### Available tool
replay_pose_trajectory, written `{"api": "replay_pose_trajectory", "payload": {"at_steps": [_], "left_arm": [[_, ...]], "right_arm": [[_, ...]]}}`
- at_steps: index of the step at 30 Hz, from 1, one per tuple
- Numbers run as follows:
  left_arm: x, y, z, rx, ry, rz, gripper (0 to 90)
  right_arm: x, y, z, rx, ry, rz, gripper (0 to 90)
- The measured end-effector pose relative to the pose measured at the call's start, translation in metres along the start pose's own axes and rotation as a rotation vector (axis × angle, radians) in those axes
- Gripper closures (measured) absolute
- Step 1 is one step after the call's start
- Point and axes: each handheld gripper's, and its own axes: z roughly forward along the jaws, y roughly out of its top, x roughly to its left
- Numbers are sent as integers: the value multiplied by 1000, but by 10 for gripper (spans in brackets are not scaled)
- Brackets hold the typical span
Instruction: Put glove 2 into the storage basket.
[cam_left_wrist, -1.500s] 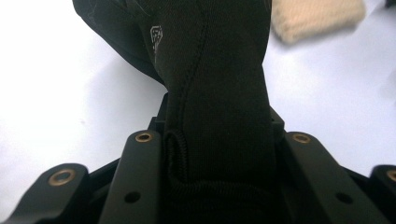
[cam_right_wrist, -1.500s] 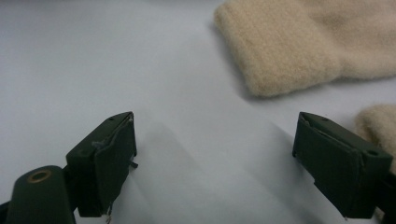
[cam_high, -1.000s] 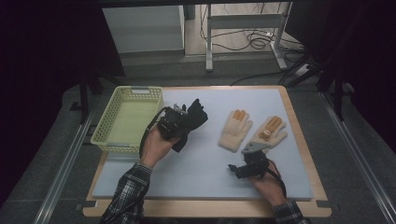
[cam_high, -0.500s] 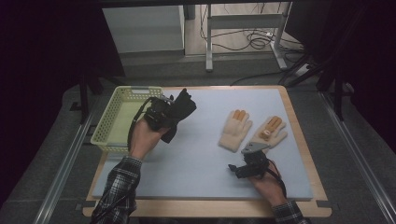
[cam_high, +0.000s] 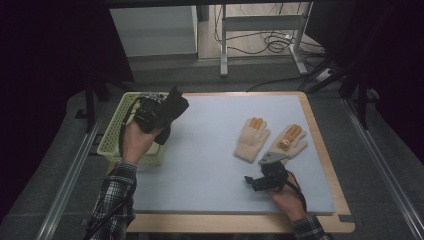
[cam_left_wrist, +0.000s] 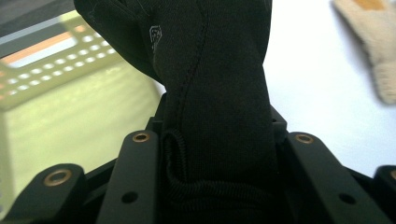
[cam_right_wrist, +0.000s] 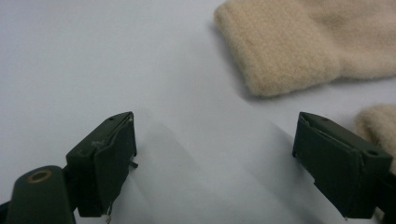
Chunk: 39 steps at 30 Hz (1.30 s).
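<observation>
Left gripper (cam_high: 167, 117) clamping a black glove (cam_high: 175, 104) at its cuff, hovering at the edge of a pale green basket (cam_high: 112, 142). Glove's fingertips cut off at the top of the left gripper view (cam_left_wrist: 219, 93) — long axis running straight out from the jaws, toward the far right in the high view. Right gripper (cam_high: 257, 182) resting wide open, holding nothing, near two beige gloves (cam_high: 270, 140). Pale blue mat (cam_high: 210, 165) covering a wooden table (cam_high: 240, 222) — dim room beyond, with cables (cam_high: 270, 42) trailing on the floor.
</observation>
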Motion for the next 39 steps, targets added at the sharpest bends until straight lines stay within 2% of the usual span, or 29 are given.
{"api": "replay_pose_trajectory", "payload": {"at_steps": [8,20,27,33,36,39], "left_arm": [[33,-11,1,8,65,-69,612],[80,-33,22,60,135,-178,606],[100,-39,34,91,131,-203,601],[116,-44,50,149,123,-222,598],[122,-46,60,192,129,-212,591],[131,-50,69,225,121,-240,579]], "right_arm": [[0,0,0,0,0,-1,132],[0,0,0,-1,0,-1,132],[0,0,0,-1,0,-1,132],[0,0,0,-1,1,-1,132],[0,0,0,-1,1,-1,132],[0,0,0,-1,1,-1,132]]}}
